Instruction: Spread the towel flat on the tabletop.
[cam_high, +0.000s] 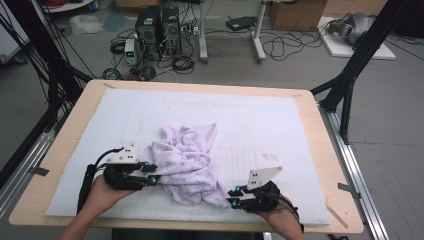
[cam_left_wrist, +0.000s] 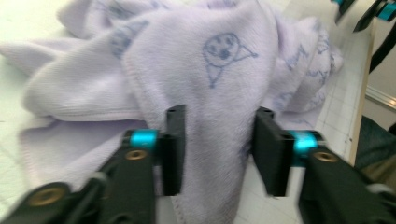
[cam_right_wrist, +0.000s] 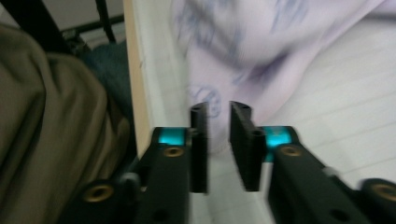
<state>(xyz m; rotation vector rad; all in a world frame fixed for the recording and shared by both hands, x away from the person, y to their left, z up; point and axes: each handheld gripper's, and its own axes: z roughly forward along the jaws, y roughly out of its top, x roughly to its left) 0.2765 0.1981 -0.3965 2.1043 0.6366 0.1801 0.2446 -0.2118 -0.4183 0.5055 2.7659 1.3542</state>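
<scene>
At the near edge of the light wooden table (cam_high: 65, 145), two hands bring in black two-jaw grippers with teal accents. The right gripper (cam_high: 233, 196) sits just beside the near right corner of the crumpled pale lilac fleece cloth with blue printed drawings (cam_high: 187, 162). In the right gripper view its jaws stand a little apart with a narrow gap, and the cloth's (cam_right_wrist: 243, 51) lower tip hangs into that gap; the picture is blurred, so whether the pads press on the fabric cannot be told. To the left in that view lie the table's wooden edge (cam_right_wrist: 135, 93) and an olive-brown garment (cam_right_wrist: 51, 140) on the person below it.

The left gripper (cam_high: 154, 174) meets the cloth's left side. In the left gripper view its jaws are well apart, with a fold of the cloth (cam_left_wrist: 219, 93) lying between them, its hemmed edge running down past the left jaw. The fold fills most of the gap but the pads do not visibly squeeze it.

The cloth lies bunched near the middle of the white foam mat (cam_high: 280, 125) that covers the table, slightly toward the person.

Beyond the table, on the grey floor (cam_high: 390, 100), stand two black computer towers (cam_high: 157, 25) amid tangled cables (cam_high: 285, 47), white desk legs (cam_high: 257, 30), a cardboard box (cam_high: 297, 12), and black frame struts (cam_high: 360, 55) at both sides.
</scene>
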